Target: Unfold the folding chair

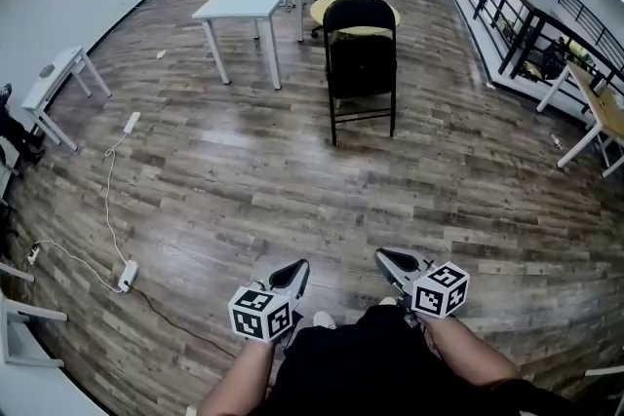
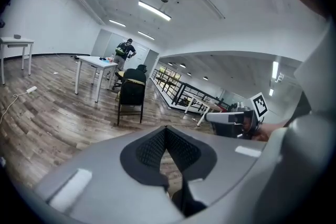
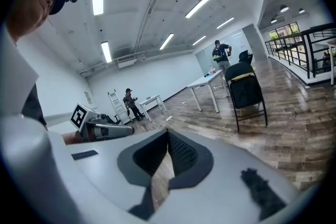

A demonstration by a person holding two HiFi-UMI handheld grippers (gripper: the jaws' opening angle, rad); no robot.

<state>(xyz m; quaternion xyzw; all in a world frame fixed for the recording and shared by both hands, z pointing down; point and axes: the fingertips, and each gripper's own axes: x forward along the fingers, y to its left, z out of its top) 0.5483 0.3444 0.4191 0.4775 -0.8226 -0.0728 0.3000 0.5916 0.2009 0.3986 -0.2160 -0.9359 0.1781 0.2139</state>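
Holding grey left gripper (image 1: 297, 273) and right gripper (image 1: 386, 259) shut and empty, facing the distant black metal-framed folding chair (image 1: 361, 49), likely rigid, weighty, inviting backrest-and-seat holds.

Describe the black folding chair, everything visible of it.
The folding chair is black: thin tube frame that looks like metal, rounded backrest, dark seat panel hanging upright in the frame, so it looks folded. It stands upright on its legs on the wood floor, just before a yellow round top. Whether it leans on that cannot be told.
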